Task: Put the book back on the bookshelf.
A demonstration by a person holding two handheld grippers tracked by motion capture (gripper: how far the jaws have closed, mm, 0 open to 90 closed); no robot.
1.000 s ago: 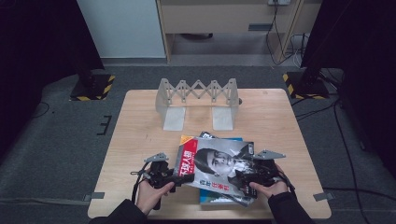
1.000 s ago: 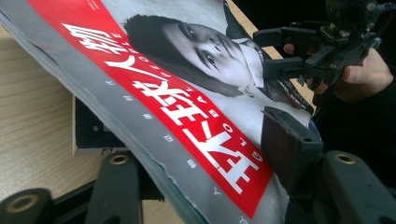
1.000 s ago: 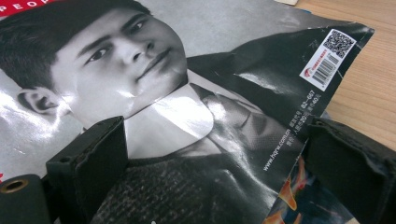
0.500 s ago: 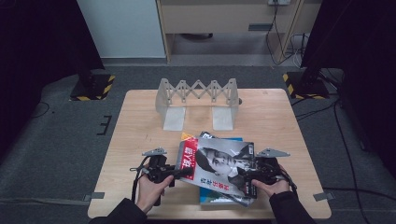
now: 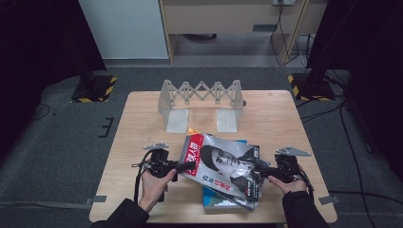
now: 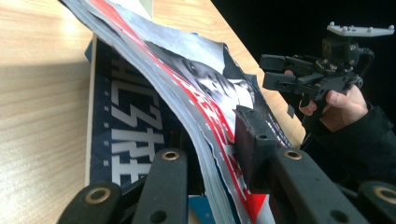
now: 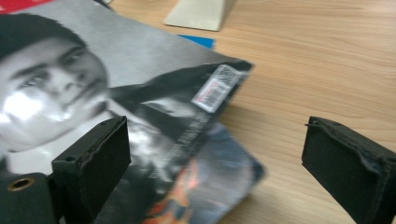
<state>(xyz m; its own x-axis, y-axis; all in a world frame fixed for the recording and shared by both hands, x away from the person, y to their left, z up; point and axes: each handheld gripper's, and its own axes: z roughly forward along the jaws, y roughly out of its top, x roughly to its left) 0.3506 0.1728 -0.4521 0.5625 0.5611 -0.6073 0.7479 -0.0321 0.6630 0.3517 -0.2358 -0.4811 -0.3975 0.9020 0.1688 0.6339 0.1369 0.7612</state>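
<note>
Landmark: the glossy magazine with a black-and-white portrait cover and red spine strip, lying near the front middle of the pale wooden table.
Left gripper: its black jaws are closed on the magazine's red spine edge, one jaw above the pages and one below, and that edge is raised off what lies beneath.
Right gripper: just off the magazine's opposite, open edge, jaws spread wide and holding nothing.
Under the magazine: a dark blue book with large white lettering, flat on the table.
Behind the magazine: a grey accordion-style folding rack, well apart from it.
Key relation: the magazine's long axis runs from rack side to person side; its free edge lies directly ahead of the right gripper's open jaws, so that hand looks best placed to take it.
</note>
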